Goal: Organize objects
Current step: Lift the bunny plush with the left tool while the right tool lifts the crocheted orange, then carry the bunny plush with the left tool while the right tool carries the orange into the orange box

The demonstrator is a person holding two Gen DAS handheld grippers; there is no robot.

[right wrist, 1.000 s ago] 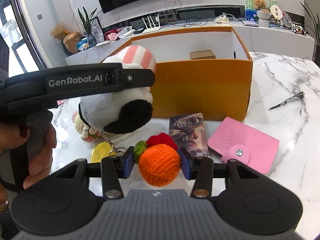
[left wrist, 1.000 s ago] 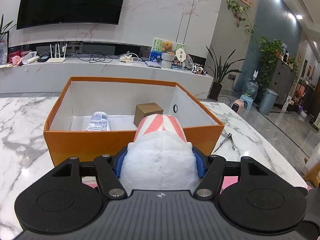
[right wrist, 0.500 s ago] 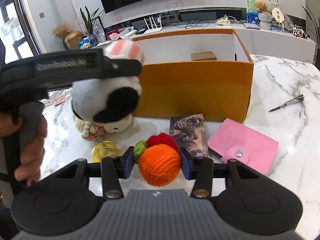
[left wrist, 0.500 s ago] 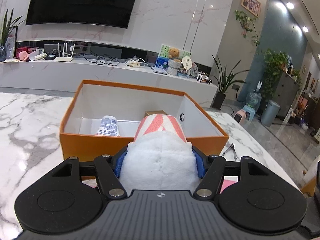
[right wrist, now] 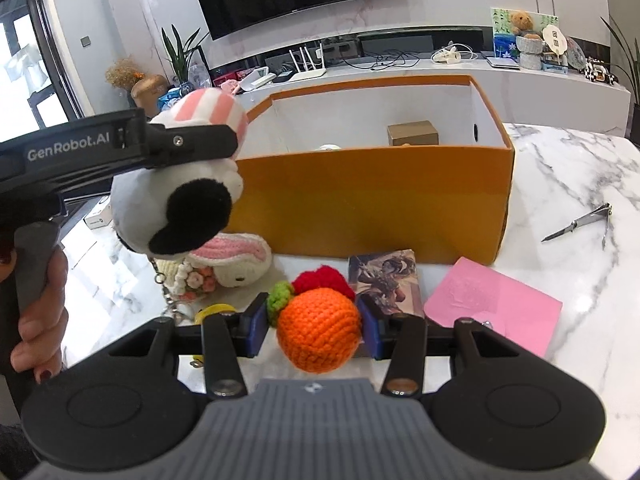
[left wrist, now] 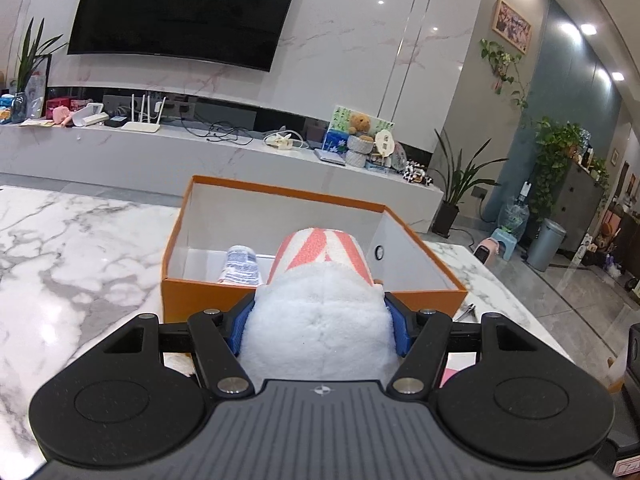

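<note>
While the left claw (left wrist: 318, 322) squeezes a fluffy white plush toy (left wrist: 320, 320) before the orange cardboard box (right wrist: 372, 196), the right claw (right wrist: 316, 322) grips a round crocheted orange (right wrist: 318, 334).

A home living room: a large TV (left wrist: 182, 10) hangs on a marble wall above a low console (left wrist: 200, 156) with a router (left wrist: 141, 126), a teddy bear (left wrist: 360, 124), houseplants (left wrist: 560, 152) and a framed picture (left wrist: 513, 26).
</note>
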